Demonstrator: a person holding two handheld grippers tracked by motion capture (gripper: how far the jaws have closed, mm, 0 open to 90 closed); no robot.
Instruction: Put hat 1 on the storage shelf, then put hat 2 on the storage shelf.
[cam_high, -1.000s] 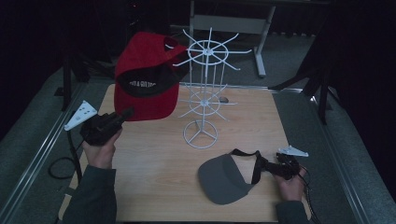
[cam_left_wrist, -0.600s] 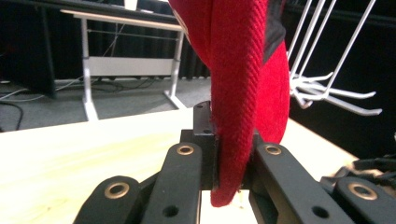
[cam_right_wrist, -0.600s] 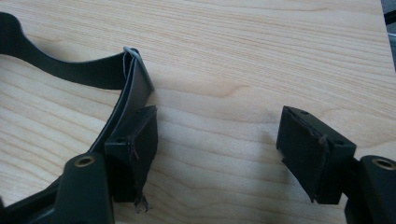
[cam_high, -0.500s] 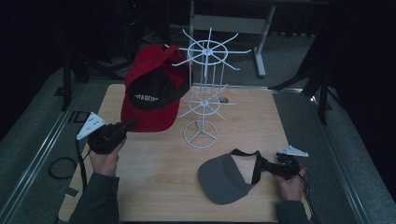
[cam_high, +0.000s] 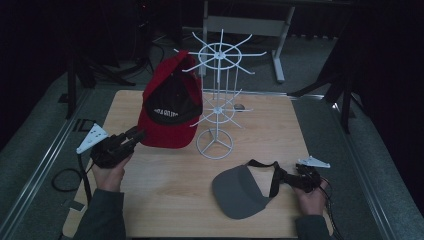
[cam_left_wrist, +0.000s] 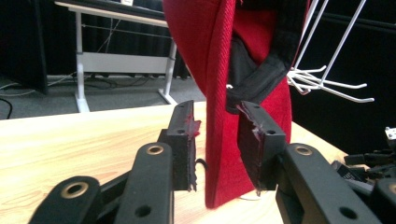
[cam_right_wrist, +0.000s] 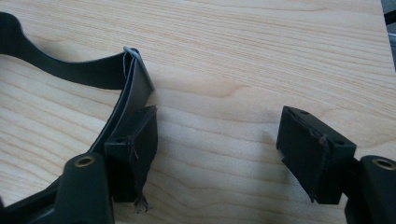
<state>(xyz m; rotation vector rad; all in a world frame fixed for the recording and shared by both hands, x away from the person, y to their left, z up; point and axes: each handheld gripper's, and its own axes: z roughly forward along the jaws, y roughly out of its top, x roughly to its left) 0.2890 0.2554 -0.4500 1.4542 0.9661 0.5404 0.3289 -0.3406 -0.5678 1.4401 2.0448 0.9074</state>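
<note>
A red cap (cam_high: 167, 120) with a black inside hangs on the left side of a white wire rack (cam_high: 216, 100), its brim pointing down. My left gripper (cam_high: 137, 134) sits low at the brim's left edge. In the left gripper view the jaws of the left gripper (cam_left_wrist: 217, 112) stand open with the red cap's brim (cam_left_wrist: 219, 70) between them. A grey visor (cam_high: 237, 192) lies flat at the front right. My right gripper (cam_high: 295, 176) is at its black strap. In the right gripper view my right gripper (cam_right_wrist: 219, 126) is open, and the strap (cam_right_wrist: 70, 70) lies against the outside of one jaw.
The rack's ring base (cam_high: 215, 145) stands mid-table, and its wire arms (cam_left_wrist: 327, 79) stick out beside the cap. The wooden table (cam_high: 165, 200) is bordered by grey floor and metal rails. A small dark object (cam_high: 240, 106) lies behind the rack.
The red cap has come down and right onto the rack. My left gripper has dropped toward the near left with it. The right gripper and visor have not moved.
</note>
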